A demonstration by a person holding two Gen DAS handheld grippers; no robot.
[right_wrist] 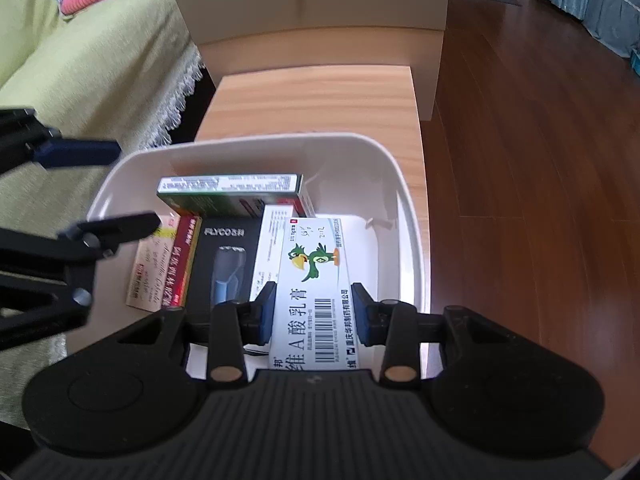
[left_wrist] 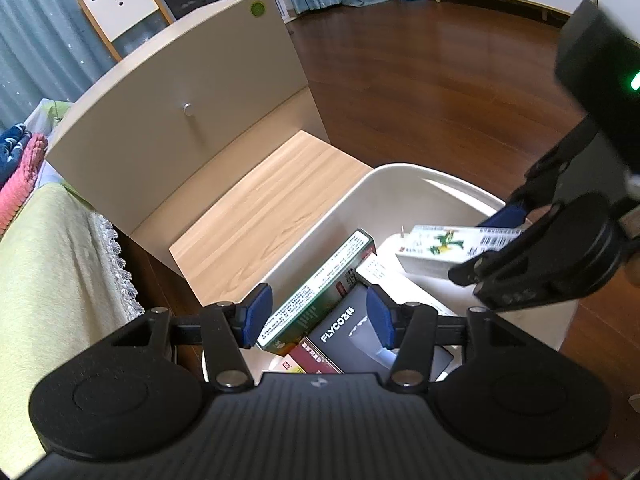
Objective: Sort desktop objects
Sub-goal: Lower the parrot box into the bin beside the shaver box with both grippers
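Clamped between the blue pads of the right gripper [right_wrist: 313,312] is a white box with a green bird [right_wrist: 316,276], pinched across its short width; its long axis runs straight ahead from the fingers, out over the white bin [right_wrist: 404,184]. Beneath and to the left of it lie a black box [right_wrist: 224,256], a dark red box [right_wrist: 186,256] and, farther back, a green box [right_wrist: 228,194] propped on edge against the far wall. Bare floor shows to the right of those, and I judge that the gap the held box must drop into. To the left, the left gripper [left_wrist: 316,316] hangs over the same bin, jaws apart and holding nothing. Beyond the bin stretches a wooden tabletop [right_wrist: 316,96].
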